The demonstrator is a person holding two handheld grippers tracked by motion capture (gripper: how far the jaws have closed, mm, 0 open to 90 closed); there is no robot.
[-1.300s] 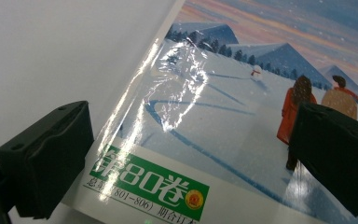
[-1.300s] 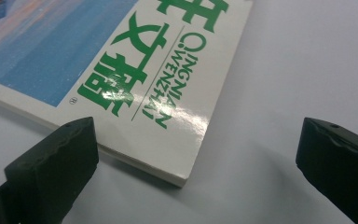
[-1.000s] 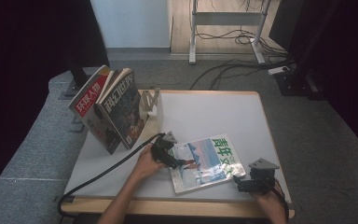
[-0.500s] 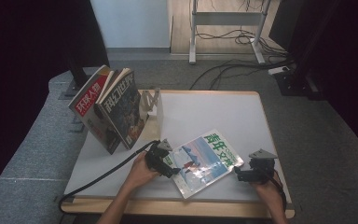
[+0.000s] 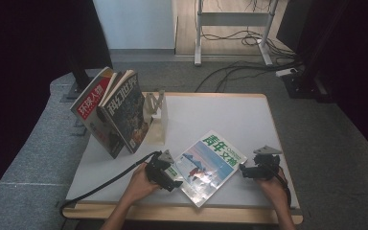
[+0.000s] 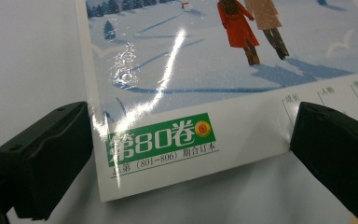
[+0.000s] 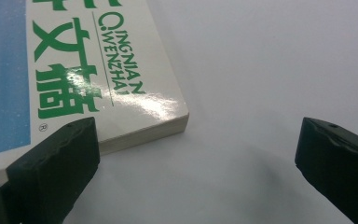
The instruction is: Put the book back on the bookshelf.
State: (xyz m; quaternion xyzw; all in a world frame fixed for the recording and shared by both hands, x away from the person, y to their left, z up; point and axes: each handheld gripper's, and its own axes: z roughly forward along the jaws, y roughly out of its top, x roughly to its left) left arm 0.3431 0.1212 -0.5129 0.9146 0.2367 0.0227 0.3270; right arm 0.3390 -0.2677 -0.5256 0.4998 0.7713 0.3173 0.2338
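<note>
A magazine (image 5: 211, 163) with a snowy cover and green lettering lies flat on the white table (image 5: 220, 115), near its front edge. My left gripper (image 5: 171, 176) is at the magazine's near-left corner. In the left gripper view its jaws stand wide apart, with the green-labelled corner of the magazine (image 6: 205, 70) between them, and the left gripper (image 6: 191, 163) grips nothing. My right gripper (image 5: 245, 171) is at the magazine's right corner. In the right gripper view the right gripper (image 7: 191, 163) is open, its left jaw beside the magazine (image 7: 98, 70) edge.
Two other magazines (image 5: 117, 112) lean upright at the table's left rear against a pale stand (image 5: 157, 117). A black cable (image 5: 105, 182) trails from the left gripper off the front-left edge. White tabletop stretches behind and to the right of the flat magazine.
The left gripper has drawn back toward the table's front, to the magazine's near-left corner. The magazine has turned slightly. The right gripper has shifted a little toward the magazine's right corner.
</note>
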